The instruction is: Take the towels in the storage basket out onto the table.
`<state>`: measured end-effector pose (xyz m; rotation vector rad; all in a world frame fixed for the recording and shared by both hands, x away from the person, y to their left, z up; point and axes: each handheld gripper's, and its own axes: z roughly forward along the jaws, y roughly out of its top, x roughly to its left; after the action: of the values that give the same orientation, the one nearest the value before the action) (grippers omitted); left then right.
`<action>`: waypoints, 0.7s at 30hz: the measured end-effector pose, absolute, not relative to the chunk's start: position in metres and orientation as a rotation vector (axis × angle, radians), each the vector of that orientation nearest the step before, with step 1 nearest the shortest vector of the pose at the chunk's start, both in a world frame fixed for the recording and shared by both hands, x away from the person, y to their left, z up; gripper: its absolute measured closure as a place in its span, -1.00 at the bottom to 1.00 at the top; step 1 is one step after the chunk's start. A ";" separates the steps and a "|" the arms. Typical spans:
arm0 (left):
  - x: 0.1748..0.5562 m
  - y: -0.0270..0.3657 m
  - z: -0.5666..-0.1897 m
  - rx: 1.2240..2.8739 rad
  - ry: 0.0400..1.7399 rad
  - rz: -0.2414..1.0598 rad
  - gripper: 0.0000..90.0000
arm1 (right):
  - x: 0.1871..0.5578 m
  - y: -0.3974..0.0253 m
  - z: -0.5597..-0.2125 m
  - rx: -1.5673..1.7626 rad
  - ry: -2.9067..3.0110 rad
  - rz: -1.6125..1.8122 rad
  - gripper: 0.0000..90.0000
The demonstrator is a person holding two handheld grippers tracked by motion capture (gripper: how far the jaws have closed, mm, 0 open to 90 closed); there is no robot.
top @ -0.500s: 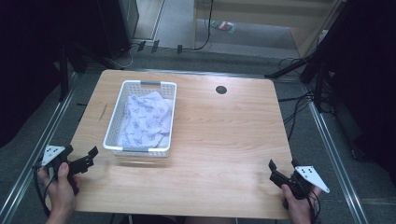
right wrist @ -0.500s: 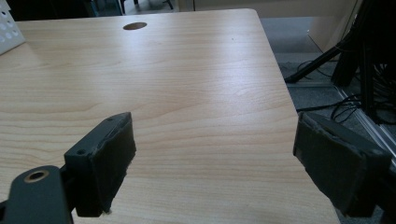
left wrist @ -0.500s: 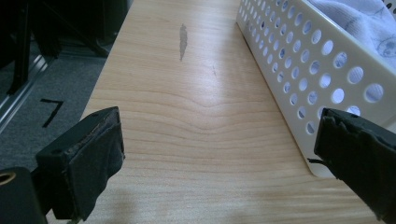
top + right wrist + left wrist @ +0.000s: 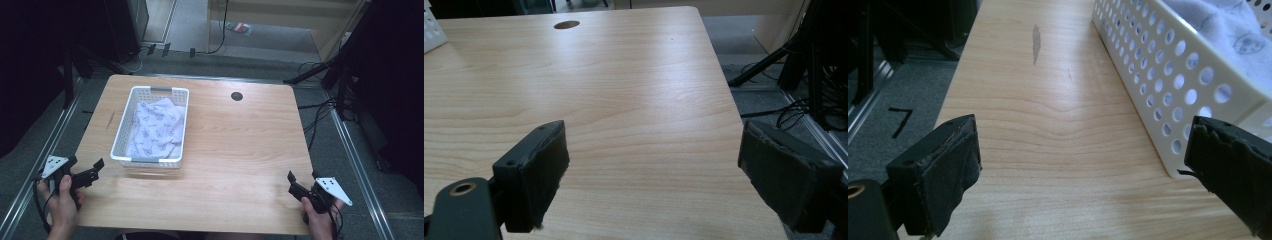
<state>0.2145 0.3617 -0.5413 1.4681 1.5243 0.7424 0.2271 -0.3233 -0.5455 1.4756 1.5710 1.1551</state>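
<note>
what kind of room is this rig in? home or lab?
Looks like a lab or recording workspace, not a home. The wooden table has a cable hole, stands on grey carpet between metal floor rails, with dark stands and loose cables around it.

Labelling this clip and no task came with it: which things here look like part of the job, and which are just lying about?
Likely the job:
white basket
patterned cloth inside it
left gripper, open
right gripper, open

Just about:
table
its round cable hole
floor cables
small colourful item on the far floor
</note>
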 end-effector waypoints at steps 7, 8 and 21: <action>0.203 0.364 -0.510 1.414 1.457 0.740 -1.00 | 0.228 -0.324 -0.546 1.484 1.573 1.153 -0.71; 0.203 0.363 -0.506 1.421 1.444 0.738 -1.00 | 0.228 -0.324 -0.546 1.483 1.575 1.152 -0.71; 0.216 0.340 -0.479 1.498 1.376 0.696 -1.00 | 0.229 -0.324 -0.546 1.494 1.580 1.140 -0.70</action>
<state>0.2158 0.3401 -0.4787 1.4984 1.3762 0.6956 0.2292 -0.3238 -0.5455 1.4939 1.5795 1.1398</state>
